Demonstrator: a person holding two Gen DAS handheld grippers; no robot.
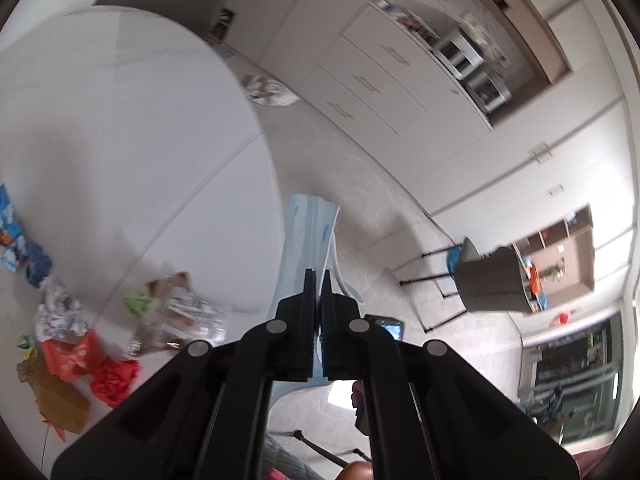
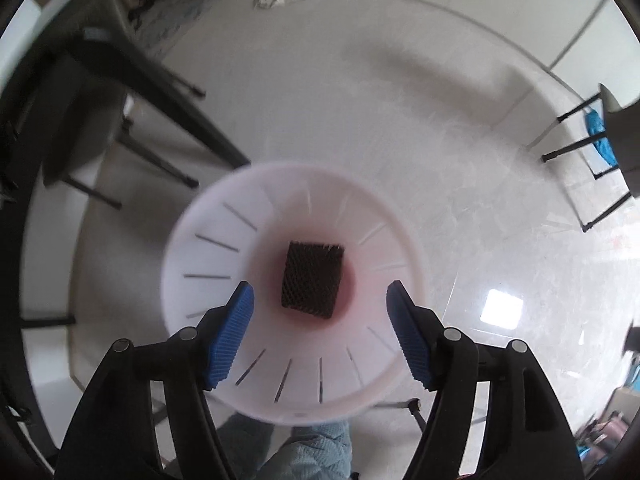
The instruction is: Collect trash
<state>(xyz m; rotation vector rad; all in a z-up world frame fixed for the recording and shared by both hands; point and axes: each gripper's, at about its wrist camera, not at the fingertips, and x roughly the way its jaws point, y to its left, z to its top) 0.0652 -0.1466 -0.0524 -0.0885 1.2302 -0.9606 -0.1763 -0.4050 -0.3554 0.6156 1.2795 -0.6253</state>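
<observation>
On our left wrist cam, the left gripper [image 1: 319, 276] is clamped down on a light blue face mask [image 1: 308, 232], which hangs out past the edge of the round white table [image 1: 120, 120], over the floor. There's a whole pile of trash at the lower left of that table: a clear crinkly wrapper [image 1: 184, 312], red-orange wrappers [image 1: 92, 364], a blue snack packet [image 1: 20, 244] and a brown paper scrap [image 1: 52, 396]. Over on our right wrist cam, the right gripper [image 2: 320, 294] is spread wide, gripping nothing, hovering right above a white slotted bin [image 2: 208, 264] on the floor. A dark meshy square piece [image 2: 313, 280] sits at the bottom of that bin.
</observation>
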